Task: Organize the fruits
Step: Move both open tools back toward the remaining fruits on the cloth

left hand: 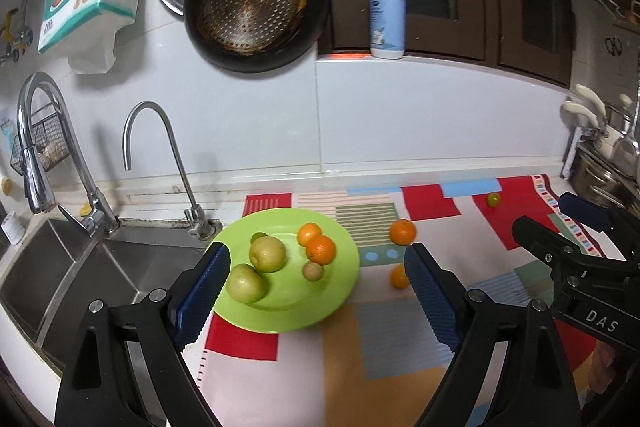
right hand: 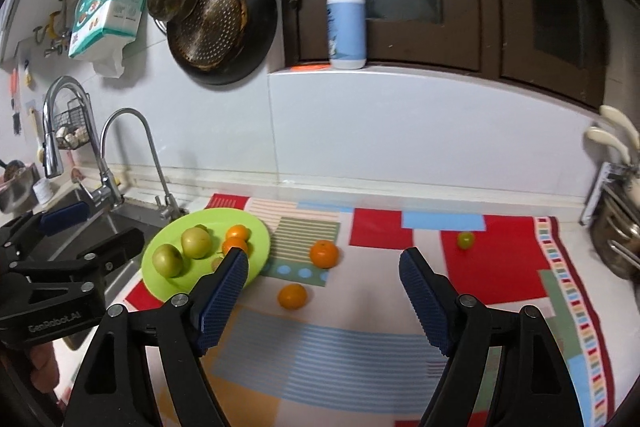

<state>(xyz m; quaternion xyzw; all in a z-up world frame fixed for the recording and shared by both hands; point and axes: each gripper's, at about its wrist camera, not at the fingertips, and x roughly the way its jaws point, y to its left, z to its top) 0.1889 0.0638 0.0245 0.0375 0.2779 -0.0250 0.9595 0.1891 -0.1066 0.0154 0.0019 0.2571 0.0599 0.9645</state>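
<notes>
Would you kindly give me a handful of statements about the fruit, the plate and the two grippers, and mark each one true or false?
1. Two large green fruits lie on the green plate. True: one sits just behind the other.
2. Every orange is already on the plate. False: two oranges lie on the patterned mat, off the plate.
3. The right gripper holds an orange. False: its jaws stand wide apart and empty.
4. A small green fruit lies alone on a red patch of the mat, far from the plate. True.
5. The left gripper is shut. False: its jaws are spread wide, holding nothing.
</notes>
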